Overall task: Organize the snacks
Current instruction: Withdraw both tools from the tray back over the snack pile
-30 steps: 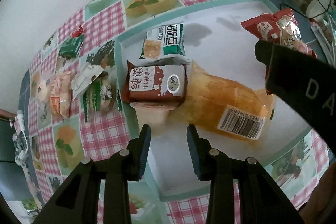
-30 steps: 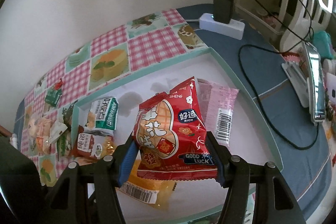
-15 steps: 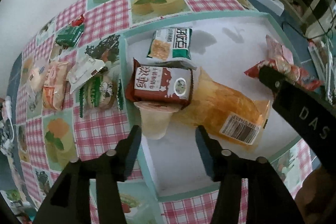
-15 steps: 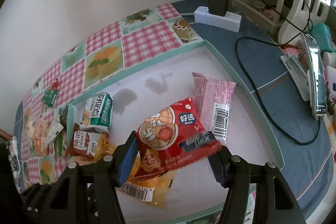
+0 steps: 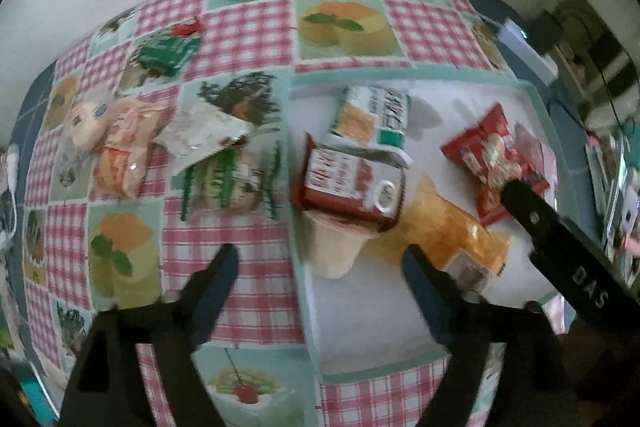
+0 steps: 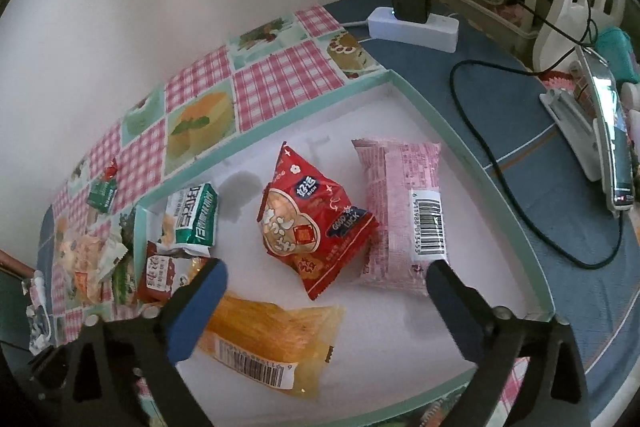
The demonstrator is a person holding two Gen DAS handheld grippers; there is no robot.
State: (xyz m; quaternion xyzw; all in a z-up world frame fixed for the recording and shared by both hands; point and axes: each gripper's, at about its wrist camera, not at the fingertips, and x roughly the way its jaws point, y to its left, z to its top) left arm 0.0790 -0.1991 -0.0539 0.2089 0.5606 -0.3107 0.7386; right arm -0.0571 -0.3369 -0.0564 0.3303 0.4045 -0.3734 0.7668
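A white tray with a teal rim [image 6: 460, 135] holds a red snack bag [image 6: 312, 219], a pink packet [image 6: 400, 203], an orange packet [image 6: 272, 331], a green-white packet [image 6: 196, 215] and a brown carton [image 5: 348, 183] on a jelly cup [image 5: 336, 251]. My right gripper [image 6: 324, 279] is open and empty above the tray, just behind the red bag. My left gripper [image 5: 320, 267] is open and empty over the tray's left rim [image 5: 296, 227]. Loose snacks [image 5: 216, 175] lie on the checked cloth left of the tray.
A white power strip with a black charger [image 6: 412, 15] and cables [image 6: 520, 195] lie on the blue table at the right. A phone on a stand [image 6: 608, 147] stands at the far right. A wall runs along the back.
My right gripper opened and let the red bag drop onto the tray beside the pink packet. My left gripper opened wider and moved left, over the tray's rim.
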